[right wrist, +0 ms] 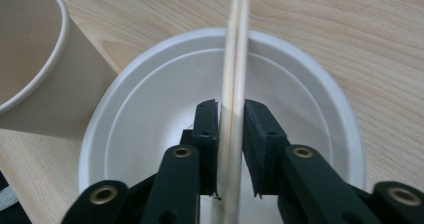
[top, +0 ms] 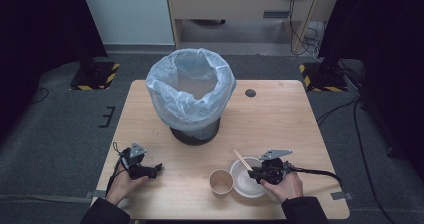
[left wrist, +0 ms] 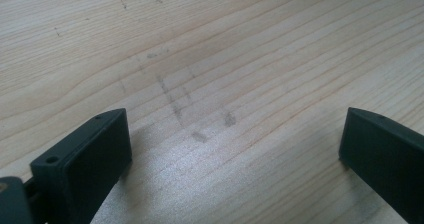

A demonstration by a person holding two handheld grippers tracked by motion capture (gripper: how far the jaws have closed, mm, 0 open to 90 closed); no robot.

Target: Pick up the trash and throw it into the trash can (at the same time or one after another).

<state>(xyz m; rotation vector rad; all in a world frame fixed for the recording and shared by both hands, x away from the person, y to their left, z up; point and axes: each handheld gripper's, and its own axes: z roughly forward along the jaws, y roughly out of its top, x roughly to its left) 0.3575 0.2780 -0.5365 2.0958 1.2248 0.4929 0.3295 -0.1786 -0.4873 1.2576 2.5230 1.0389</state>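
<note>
A pair of wooden chopsticks [right wrist: 235, 59] lies across a white paper bowl [right wrist: 150, 114] near the table's front right. My right gripper [right wrist: 231, 106] is shut on them, one black pad pressing each side, low over the bowl. In the high view the chopsticks [top: 244, 160] stick out toward the far left from the right gripper [top: 252, 173], above the bowl [top: 246, 186]. A tan paper cup [top: 221, 182] stands upright, touching the bowl's left rim. My left gripper [top: 157, 169] rests at the front left, and its jaws stand wide open over bare wood [left wrist: 235, 134].
A black bin lined with a pale plastic bag [top: 192, 91] stands open at the table's far middle. A small round grommet [top: 250, 93] sits to its right. The wooden table [top: 280, 129] ends just before the person's hands, with dark floor all around it.
</note>
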